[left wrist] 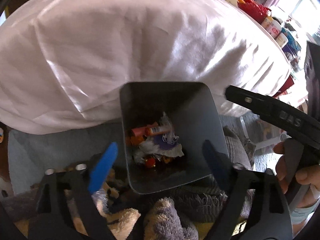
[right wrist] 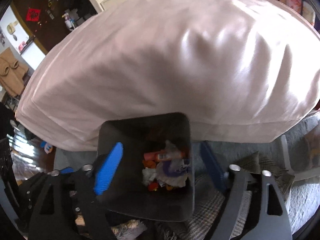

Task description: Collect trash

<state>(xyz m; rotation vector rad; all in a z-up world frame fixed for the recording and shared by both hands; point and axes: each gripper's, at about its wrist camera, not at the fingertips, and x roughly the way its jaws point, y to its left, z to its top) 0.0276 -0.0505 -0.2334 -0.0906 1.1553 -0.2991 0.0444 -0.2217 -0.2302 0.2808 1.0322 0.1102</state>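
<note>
Cloth (left wrist: 110, 46), white and draped over a table, fills the left and far side. Below it the left gripper (left wrist: 160, 160) hangs released, empty, straddling the grey bin's (left wrist: 200, 112) rim. Trash (left wrist: 156, 140) lies at the bin's bottom. Further right, the right gripper (right wrist: 160, 166) is likewise spread and empty above it. Risk: either blue finger could catch the rim and tip the bin.

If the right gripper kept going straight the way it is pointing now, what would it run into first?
Most likely the trash pile at the bottom of the grey bin. The right gripper is open and aimed down into the bin's mouth, with nothing between its fingers. Depth is unclear, so the bin's right wall may touch one finger first.
</note>
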